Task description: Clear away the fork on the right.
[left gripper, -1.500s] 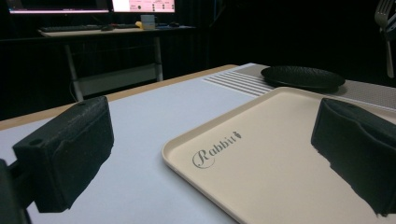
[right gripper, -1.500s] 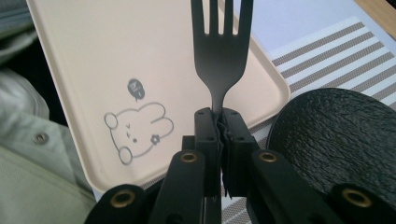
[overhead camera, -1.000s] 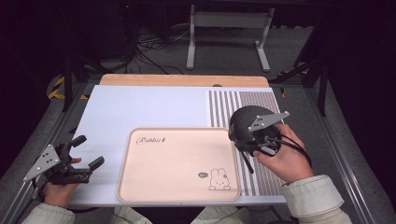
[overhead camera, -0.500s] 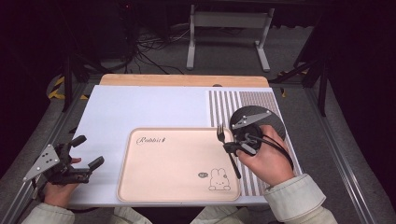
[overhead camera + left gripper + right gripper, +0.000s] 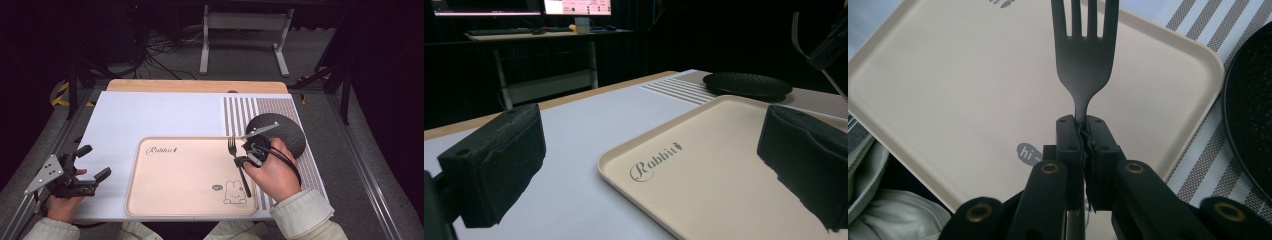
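Observation:
A dark metal fork hangs over the right edge of the beige tray, tines pointing away from me. My right gripper is shut on its neck; in the right gripper view the two jaws pinch the fork just below the tines, above the tray. My left gripper rests at the table's front left with its jaws wide apart and nothing between them. In the left gripper view its two black pads frame the tray.
A black round plate lies on the striped placemat, just right of the tray and behind my right hand. A white mat covers the table. A metal stand and cables sit on the floor beyond.
My right hand has carried the fork left and down, from above the black plate to the tray's right edge. The left gripper has stayed put.

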